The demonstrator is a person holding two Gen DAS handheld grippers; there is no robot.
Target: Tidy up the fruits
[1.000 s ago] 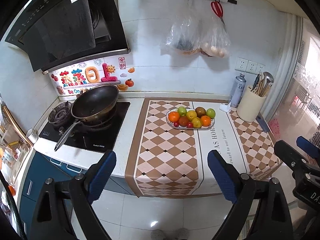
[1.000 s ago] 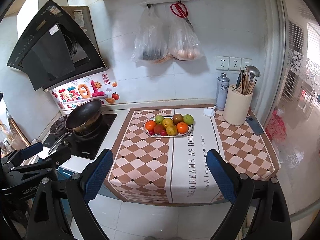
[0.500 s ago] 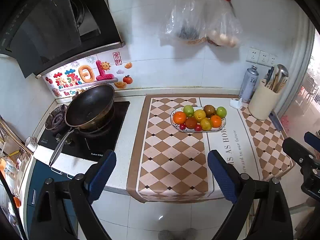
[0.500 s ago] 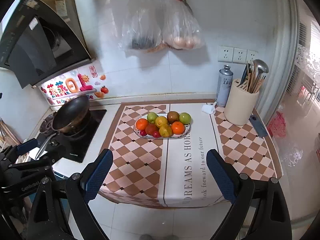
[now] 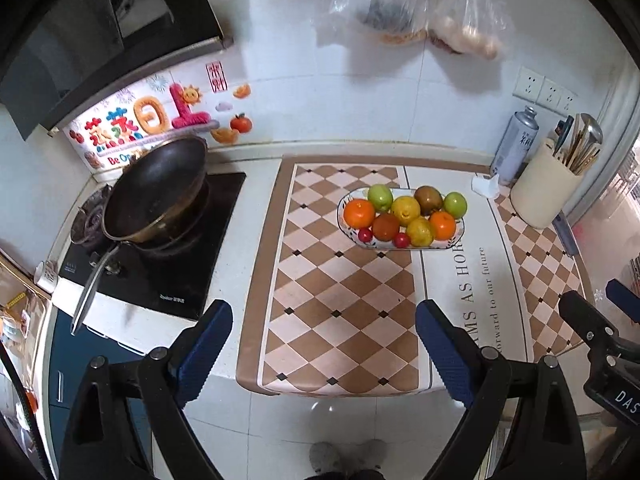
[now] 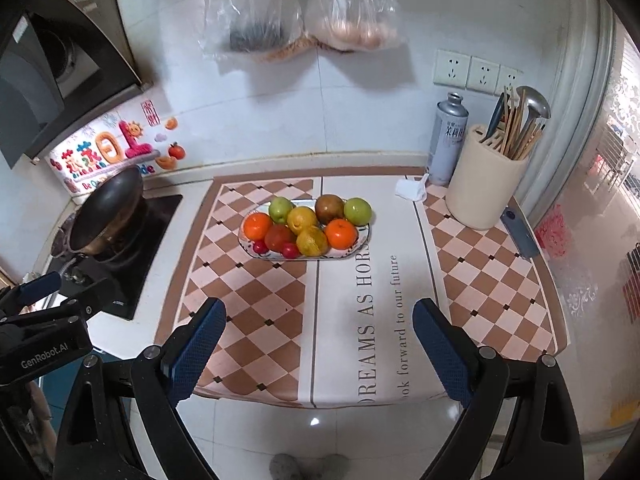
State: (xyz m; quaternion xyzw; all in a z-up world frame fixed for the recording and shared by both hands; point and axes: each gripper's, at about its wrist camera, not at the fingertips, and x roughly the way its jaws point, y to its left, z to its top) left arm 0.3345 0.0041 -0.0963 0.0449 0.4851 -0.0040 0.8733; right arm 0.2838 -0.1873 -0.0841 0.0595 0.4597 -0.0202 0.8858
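Note:
An oval white plate [image 5: 456, 242] [image 6: 356, 250] sits on the checkered mat at the back middle of the counter. It holds several fruits: oranges [image 5: 359, 213] [image 6: 340, 233], green apples [image 5: 380, 197] [image 6: 357, 211], yellow lemons [image 5: 405, 210] [image 6: 302, 219], a brown fruit [image 5: 428, 199] [image 6: 329, 208] and small red ones [image 5: 401, 240] [image 6: 290, 250]. My left gripper [image 5: 324, 334] is open and empty, in front of the counter edge. My right gripper [image 6: 319, 330] is open and empty, over the mat's front part.
A black wok [image 5: 158, 194] [image 6: 108, 208] stands on the stove at left. A beige utensil holder [image 5: 546, 188] [image 6: 486, 184], a grey canister [image 5: 516, 146] [image 6: 448, 138] and a white paper scrap [image 6: 410, 190] are at back right. Two plastic bags [image 6: 300, 8] hang on the wall.
Both grippers have moved forward and closer to the counter; the plate of fruit looks larger. Jaws stay open and empty.

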